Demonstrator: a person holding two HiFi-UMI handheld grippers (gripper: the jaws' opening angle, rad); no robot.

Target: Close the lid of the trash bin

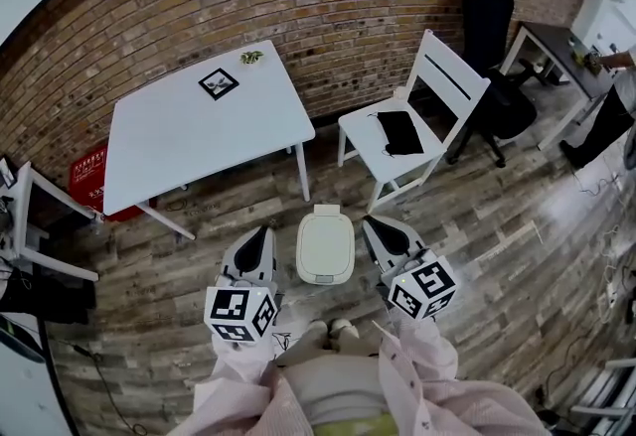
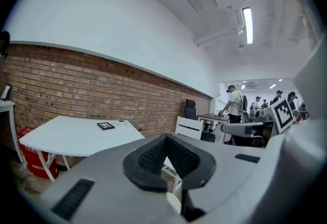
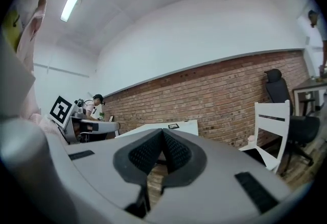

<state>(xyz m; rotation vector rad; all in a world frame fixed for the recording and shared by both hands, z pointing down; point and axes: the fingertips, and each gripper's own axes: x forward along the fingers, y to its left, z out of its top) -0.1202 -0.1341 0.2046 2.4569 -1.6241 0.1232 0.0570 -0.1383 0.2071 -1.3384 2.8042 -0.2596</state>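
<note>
In the head view the white trash bin (image 1: 325, 247) stands on the wooden floor just in front of the person's feet, with its lid lying flat down on top. My left gripper (image 1: 266, 229) hovers to the bin's left and my right gripper (image 1: 370, 221) to its right; neither touches it. Both point forward and hold nothing. In the left gripper view the left gripper (image 2: 166, 139) has its dark pads together. The right gripper view shows the right gripper (image 3: 162, 133) with its pads meeting as well. Both gripper views look level toward the brick wall.
A white table (image 1: 199, 116) stands ahead on the left, with a red crate (image 1: 91, 171) under its far side. A white chair (image 1: 407, 136) bearing a black cloth (image 1: 400, 131) stands ahead on the right. A black office chair (image 1: 492, 47) and a desk (image 1: 556, 42) are beyond.
</note>
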